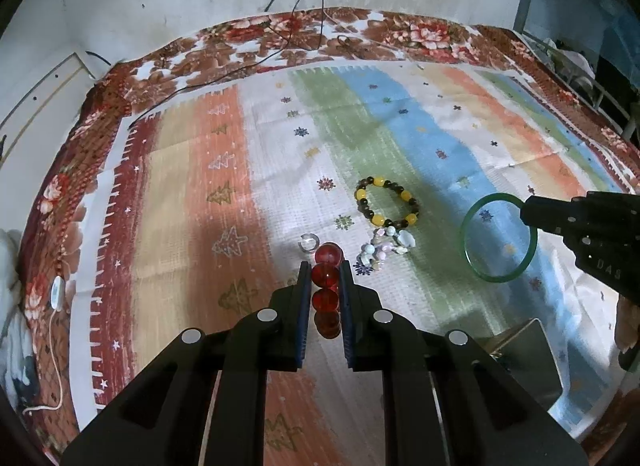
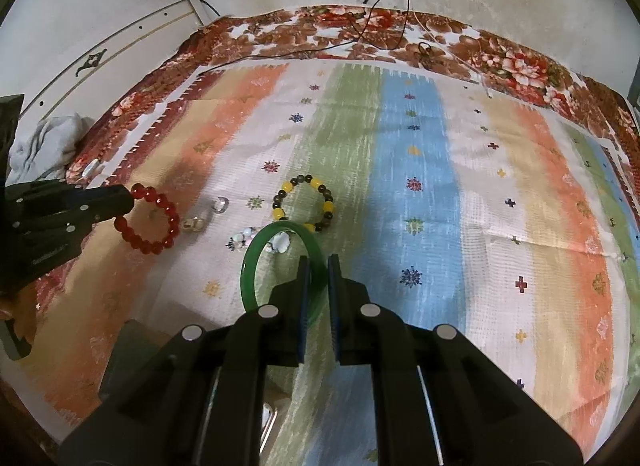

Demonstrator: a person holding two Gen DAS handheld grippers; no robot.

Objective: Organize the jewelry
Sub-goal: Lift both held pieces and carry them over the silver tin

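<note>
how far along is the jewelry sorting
Nothing looks put away yet. In hand: the left gripper grips the red bracelet, the right gripper the green bangle. Left on the cloth: the yellow-and-brown bracelet and pale charm bracelet.

Red bead bracelet (image 2: 150, 217) and green bangle (image 1: 498, 237) held aloft; yellow-brown bracelet (image 1: 387, 201), pastel charm bracelet (image 1: 384, 248), clear ring (image 1: 308, 242) lie flat on cloth.
</note>
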